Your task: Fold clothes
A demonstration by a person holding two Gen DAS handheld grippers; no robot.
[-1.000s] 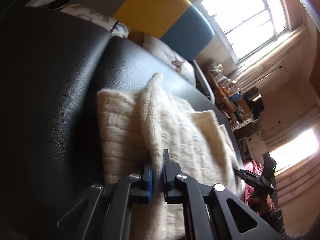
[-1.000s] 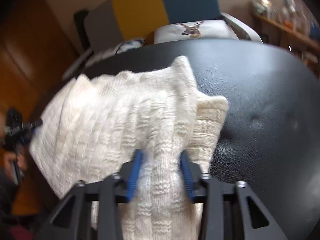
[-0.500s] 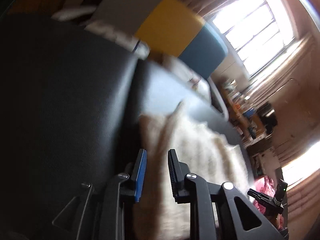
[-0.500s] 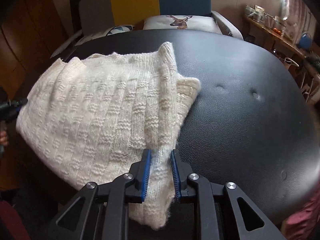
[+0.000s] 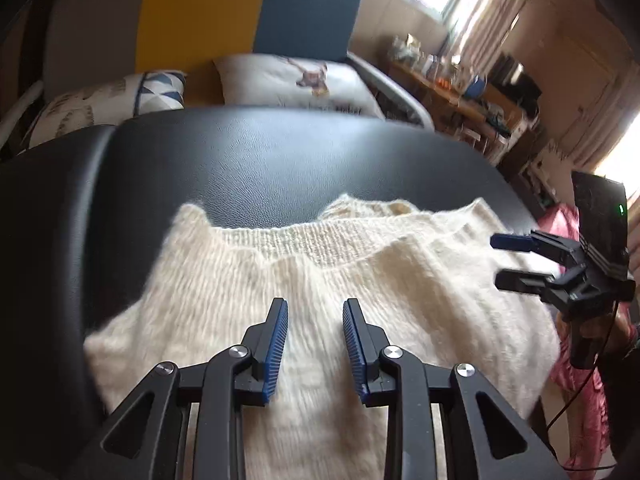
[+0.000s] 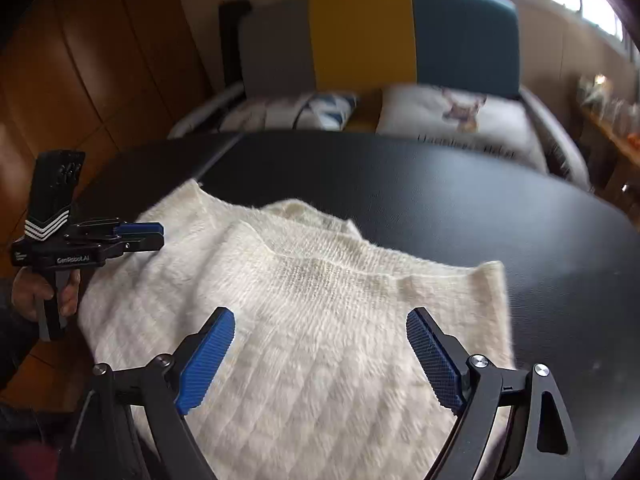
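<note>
A cream knitted sweater (image 5: 320,292) lies folded on a black padded table (image 5: 280,160); it also shows in the right wrist view (image 6: 320,320). My left gripper (image 5: 315,308) is open and empty, just above the sweater's near part. My right gripper (image 6: 320,320) is wide open and empty over the sweater. The right gripper shows in the left wrist view (image 5: 504,260) at the sweater's right edge, jaws apart. The left gripper shows in the right wrist view (image 6: 152,234) at the sweater's left edge.
Behind the black table (image 6: 440,200) stands a sofa with a grey, yellow and blue backrest (image 6: 360,36) and pillows (image 5: 296,80). A cluttered shelf (image 5: 452,84) runs along the right under a window. Pink cloth (image 5: 580,400) lies at the right, off the table.
Both grippers have let go of the sweater and opened. They have drawn back from it, and the sweater now lies flat on the table.
</note>
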